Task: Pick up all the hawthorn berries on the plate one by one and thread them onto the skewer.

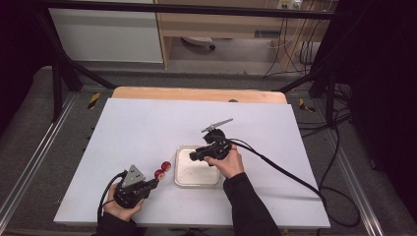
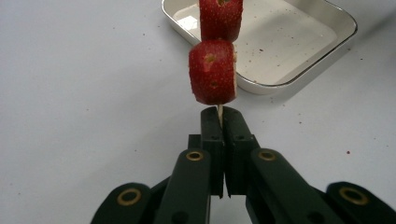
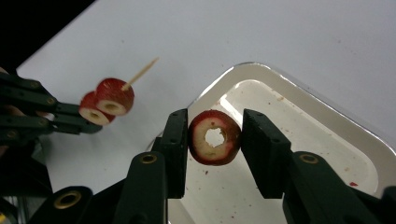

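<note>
My left gripper (image 2: pixel 219 112) is shut on a thin wooden skewer (image 2: pixel 219 110) that carries two red strawberry pieces (image 2: pixel 212 70). In the high view that gripper (image 1: pixel 155 183) sits at the table's front left, with the berries (image 1: pixel 163 170) pointing toward the white tray (image 1: pixel 178 167). My right gripper (image 3: pixel 214 135) is shut on a cored strawberry ring (image 3: pixel 229 140), pale inside with a hole through it, held over the tray's left corner (image 3: pixel 243 70). In the right gripper view the skewer's bare tip (image 3: pixel 142 70) sticks out beyond the two berries (image 3: pixel 106 102). The right gripper (image 1: pixel 193 155) hovers over the tray in the high view.
The white tray (image 2: pixel 343 35) holds juice specks and no other fruit that I can see. A white sheet (image 1: pixel 137 128) covers the table, with a wooden strip (image 1: pixel 196 93) at its far edge. A black cable (image 1: pixel 285 172) trails right from the right gripper.
</note>
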The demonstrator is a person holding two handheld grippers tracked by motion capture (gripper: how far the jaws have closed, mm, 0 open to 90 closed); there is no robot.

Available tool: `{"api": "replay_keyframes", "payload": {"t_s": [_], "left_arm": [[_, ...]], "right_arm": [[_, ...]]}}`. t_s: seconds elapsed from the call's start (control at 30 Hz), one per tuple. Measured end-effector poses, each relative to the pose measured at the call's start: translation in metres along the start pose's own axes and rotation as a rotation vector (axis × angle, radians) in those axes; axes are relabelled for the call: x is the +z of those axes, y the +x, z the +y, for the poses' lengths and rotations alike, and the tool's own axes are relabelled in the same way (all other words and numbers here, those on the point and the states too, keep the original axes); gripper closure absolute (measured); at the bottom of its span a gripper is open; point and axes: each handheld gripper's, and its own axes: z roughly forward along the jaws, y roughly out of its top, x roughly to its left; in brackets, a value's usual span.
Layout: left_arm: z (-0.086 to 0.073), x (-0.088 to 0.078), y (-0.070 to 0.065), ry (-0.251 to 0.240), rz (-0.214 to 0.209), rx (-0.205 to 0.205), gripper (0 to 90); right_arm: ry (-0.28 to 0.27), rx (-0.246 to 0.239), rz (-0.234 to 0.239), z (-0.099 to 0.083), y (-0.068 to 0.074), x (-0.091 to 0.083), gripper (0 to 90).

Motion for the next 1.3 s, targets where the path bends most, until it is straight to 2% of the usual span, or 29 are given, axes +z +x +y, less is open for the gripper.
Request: {"api": "replay_keyframes", "payload": {"t_s": [0.1,0.37,0.73,1.13,1.3], "left_arm": [[0.0,0.001,-0.002,0.0,-0.006,-0.001,88.0],[0.0,0.001,-0.008,-0.007,-0.005,-0.008,88.0],[0.0,0.003,-0.017,-0.026,-0.01,-0.019,88.0],[0.002,0.004,-0.028,-0.079,-0.007,-0.088,88.0],[0.006,0.007,-0.033,-0.095,0.003,-0.116,87.9]], "right_arm": [[-0.069,0.019,0.01,-0.008,0.001,-0.004,62.6],[-0.225,0.114,0.055,-0.025,-0.001,-0.007,62.6],[-0.489,0.245,0.12,-0.04,0.004,-0.002,62.6],[-0.717,0.347,0.143,-0.047,0.008,0.012,62.7],[-0.791,0.391,0.16,-0.049,0.007,0.018,62.7]]}}
